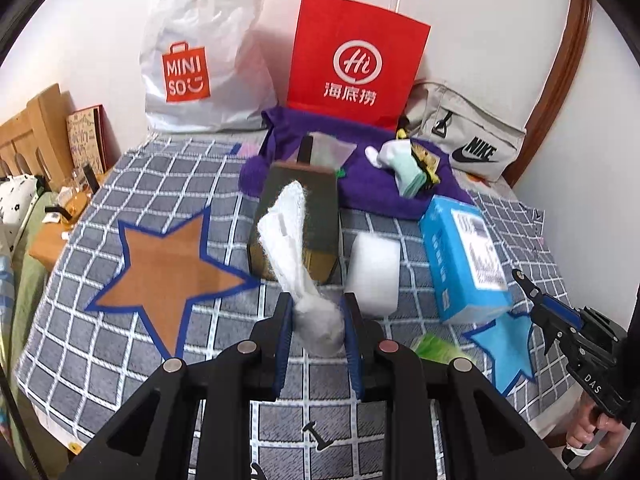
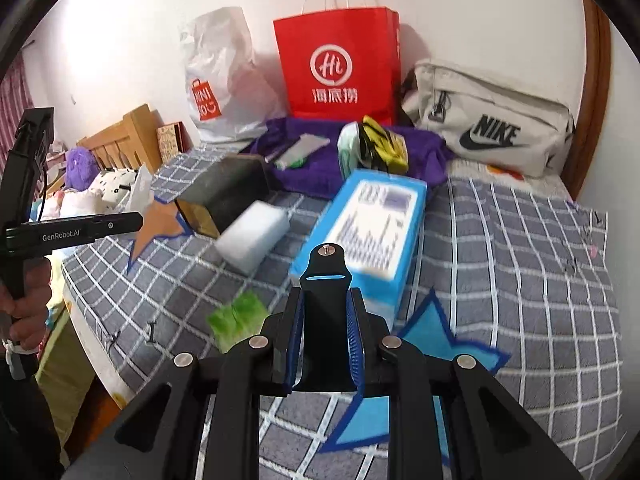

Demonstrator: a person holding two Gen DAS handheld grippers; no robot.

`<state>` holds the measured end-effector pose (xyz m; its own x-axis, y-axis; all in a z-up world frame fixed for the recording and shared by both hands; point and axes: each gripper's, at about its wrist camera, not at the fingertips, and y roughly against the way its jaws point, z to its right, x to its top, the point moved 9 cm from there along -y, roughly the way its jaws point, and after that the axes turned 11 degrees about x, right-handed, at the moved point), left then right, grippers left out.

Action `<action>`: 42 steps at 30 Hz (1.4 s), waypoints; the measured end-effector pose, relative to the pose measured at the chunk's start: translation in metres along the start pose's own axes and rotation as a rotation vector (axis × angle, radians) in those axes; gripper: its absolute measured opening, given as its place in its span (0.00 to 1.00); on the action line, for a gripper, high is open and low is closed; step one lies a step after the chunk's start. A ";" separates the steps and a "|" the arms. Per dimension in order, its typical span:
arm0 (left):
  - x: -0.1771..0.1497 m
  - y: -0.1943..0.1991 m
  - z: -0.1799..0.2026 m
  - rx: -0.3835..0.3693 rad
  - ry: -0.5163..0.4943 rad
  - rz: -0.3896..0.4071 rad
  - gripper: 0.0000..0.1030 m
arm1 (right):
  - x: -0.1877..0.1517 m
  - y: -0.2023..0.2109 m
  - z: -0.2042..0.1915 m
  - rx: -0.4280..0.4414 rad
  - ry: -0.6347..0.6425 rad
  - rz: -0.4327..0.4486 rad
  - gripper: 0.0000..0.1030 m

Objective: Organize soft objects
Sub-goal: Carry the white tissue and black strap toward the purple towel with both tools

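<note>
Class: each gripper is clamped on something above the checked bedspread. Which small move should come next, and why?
Probably carry the white sock, pinched in the left gripper, over the orange star; the right gripper holds a black strap near the blue star.

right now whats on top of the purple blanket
On the purple blanket lie a clear packet, a mint sock and a yellow-black item. The red bag stands at its back edge. Anything under them is hidden.
</note>
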<state>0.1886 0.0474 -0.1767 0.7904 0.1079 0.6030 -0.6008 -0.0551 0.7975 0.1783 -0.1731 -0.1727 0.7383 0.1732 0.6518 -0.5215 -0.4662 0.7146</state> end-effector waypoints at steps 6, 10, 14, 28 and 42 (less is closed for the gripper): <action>0.026 0.009 0.009 0.004 -0.024 0.035 0.22 | 0.030 0.001 0.000 0.006 0.011 0.021 0.21; 0.041 0.012 0.015 -0.001 -0.034 0.051 0.22 | 0.047 0.001 0.001 0.005 0.017 0.030 0.21; 0.056 0.014 0.020 0.002 -0.045 0.063 0.22 | 0.065 0.003 0.003 0.000 0.022 0.045 0.21; 0.099 0.012 0.017 0.003 -0.029 0.095 0.22 | 0.117 0.001 0.020 -0.029 0.016 0.085 0.21; 0.123 -0.030 0.008 0.010 -0.011 0.052 0.22 | 0.154 -0.028 0.062 -0.060 -0.027 0.089 0.21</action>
<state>0.3045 0.0544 -0.1262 0.7597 0.0941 0.6435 -0.6397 -0.0701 0.7655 0.3333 -0.1870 -0.1084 0.6990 0.1098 0.7066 -0.6095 -0.4253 0.6691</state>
